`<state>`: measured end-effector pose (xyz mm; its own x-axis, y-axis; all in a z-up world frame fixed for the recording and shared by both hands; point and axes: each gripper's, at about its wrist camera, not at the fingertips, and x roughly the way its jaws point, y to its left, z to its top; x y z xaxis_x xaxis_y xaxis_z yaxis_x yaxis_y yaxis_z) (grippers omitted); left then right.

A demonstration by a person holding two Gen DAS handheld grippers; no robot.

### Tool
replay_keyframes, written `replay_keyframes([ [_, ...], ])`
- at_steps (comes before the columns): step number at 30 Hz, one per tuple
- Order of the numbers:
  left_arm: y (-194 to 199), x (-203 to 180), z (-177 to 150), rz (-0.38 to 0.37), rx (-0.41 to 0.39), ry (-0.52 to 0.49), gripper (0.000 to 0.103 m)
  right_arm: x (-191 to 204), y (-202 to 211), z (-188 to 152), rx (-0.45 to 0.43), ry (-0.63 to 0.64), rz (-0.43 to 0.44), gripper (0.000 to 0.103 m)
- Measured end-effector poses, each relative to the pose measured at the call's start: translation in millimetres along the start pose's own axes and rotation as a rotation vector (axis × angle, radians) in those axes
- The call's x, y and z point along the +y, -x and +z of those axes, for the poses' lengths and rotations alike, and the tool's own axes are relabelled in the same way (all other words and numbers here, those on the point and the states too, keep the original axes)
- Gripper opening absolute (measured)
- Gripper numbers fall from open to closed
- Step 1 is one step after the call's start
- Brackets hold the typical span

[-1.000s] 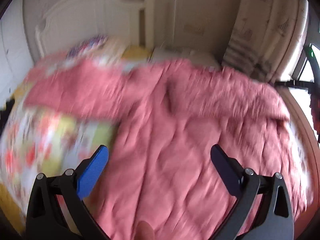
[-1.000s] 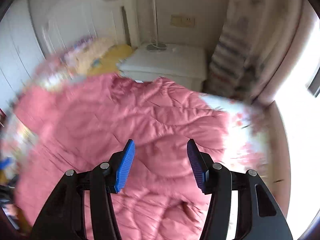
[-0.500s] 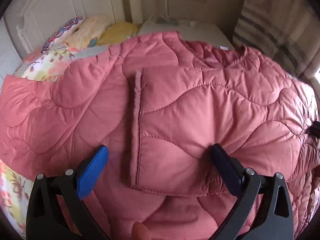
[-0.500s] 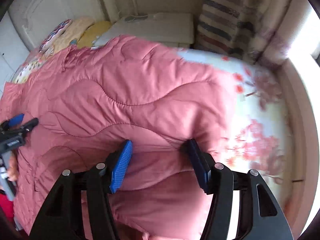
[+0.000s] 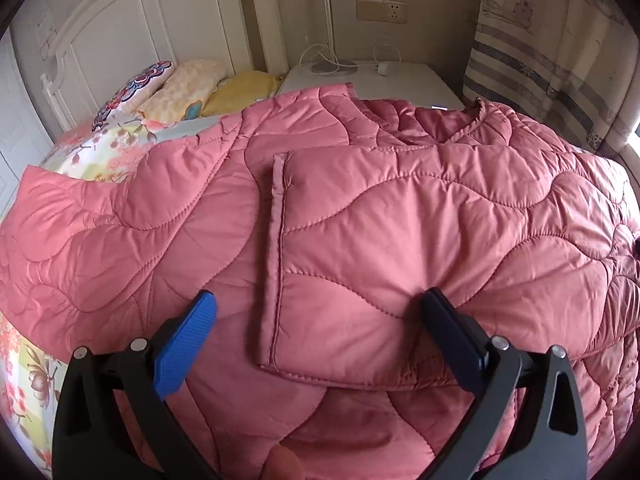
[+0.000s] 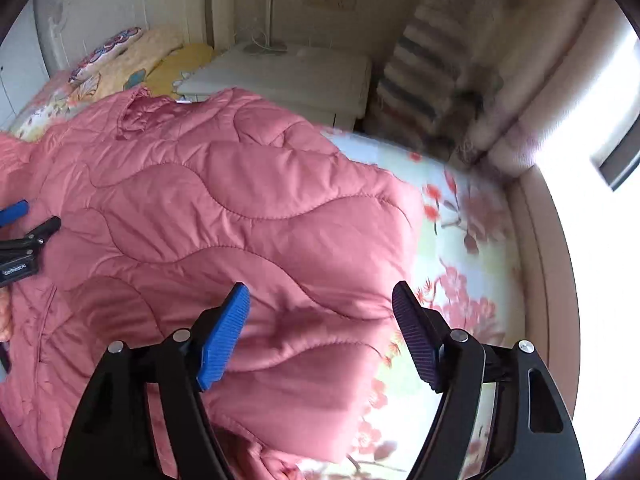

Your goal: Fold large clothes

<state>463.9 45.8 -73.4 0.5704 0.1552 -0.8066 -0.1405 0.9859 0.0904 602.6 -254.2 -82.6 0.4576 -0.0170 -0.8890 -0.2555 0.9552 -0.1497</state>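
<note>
A large pink quilted coat (image 5: pixel 360 232) lies spread on the bed, one sleeve folded across its body with the cuff edge (image 5: pixel 276 240) showing. My left gripper (image 5: pixel 316 312) is open and empty, hovering just over the folded sleeve. In the right wrist view the coat (image 6: pixel 224 216) covers the left and middle, its right edge over the floral sheet. My right gripper (image 6: pixel 320 312) is open and empty above that right part. The left gripper's fingertips (image 6: pixel 16 210) show at the far left edge of this view.
The bed has a floral sheet (image 6: pixel 460 240), pillows (image 5: pixel 184 88) at the white headboard (image 5: pixel 120 40), a white nightstand (image 5: pixel 384 76) with a lamp base and cables, and striped curtains (image 5: pixel 552 60) on the right. A bright window is at far right.
Both grippers dropped closer to the coat, then steadied. The sleeve now lies folded across the body. The right gripper's jaws have opened wider.
</note>
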Motion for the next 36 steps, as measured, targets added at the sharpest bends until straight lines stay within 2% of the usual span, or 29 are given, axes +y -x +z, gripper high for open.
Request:
replay_keyframes([
  [1, 1, -1, -1, 0.000, 0.000, -0.001, 0.101, -4, -3, -2, -0.028, -0.037, 0.020, 0.072],
  [2, 4, 0, 0, 0.012, 0.001, -0.006, 0.101, -8, -2, -1, -0.026, -0.061, 0.029, 0.078],
  [3, 9, 2, 0, 0.016, -0.005, -0.008, 0.101, -10, 2, -1, -0.024, -0.078, 0.036, 0.077],
  [6, 32, 14, 0, 0.006, -0.044, -0.006, 0.101, -8, 32, -4, -0.153, -0.113, 0.009, 0.077],
  [8, 51, 29, -5, -0.001, -0.072, -0.011, 0.101, 5, 59, -5, -0.249, -0.115, 0.080, 0.078],
  [10, 63, 49, -12, -0.011, -0.085, 0.005, 0.101, 21, 71, -4, -0.289, -0.084, 0.110, 0.078],
  [13, 77, 102, -29, -0.025, -0.091, 0.099, 0.101, 43, 76, 1, -0.300, 0.009, 0.091, 0.079],
  [15, 83, 148, -47, -0.034, -0.084, 0.190, 0.101, 57, 71, 4, -0.292, 0.050, 0.042, 0.079],
  [19, 71, 236, -78, -0.063, -0.031, 0.384, 0.101, 54, 58, 5, -0.282, 0.043, 0.048, 0.079],
  [23, 48, 287, -88, -0.142, 0.006, 0.545, 0.101, 52, 46, 7, -0.268, 0.025, 0.041, 0.079],
  [25, 39, 297, -87, -0.128, 0.010, 0.581, 0.101, 54, 42, 7, -0.259, 0.020, 0.037, 0.079],
  [30, 23, 299, -70, -0.115, -0.001, 0.572, 0.099, 56, 37, 5, -0.251, 0.028, 0.022, 0.079],
  [32, 19, 300, -63, -0.099, -0.003, 0.572, 0.093, 56, 35, 4, -0.248, 0.026, 0.021, 0.079],
  [36, 16, 318, -59, -0.135, -0.029, 0.637, 0.092, 54, 34, 2, -0.250, 0.018, 0.023, 0.079],
])
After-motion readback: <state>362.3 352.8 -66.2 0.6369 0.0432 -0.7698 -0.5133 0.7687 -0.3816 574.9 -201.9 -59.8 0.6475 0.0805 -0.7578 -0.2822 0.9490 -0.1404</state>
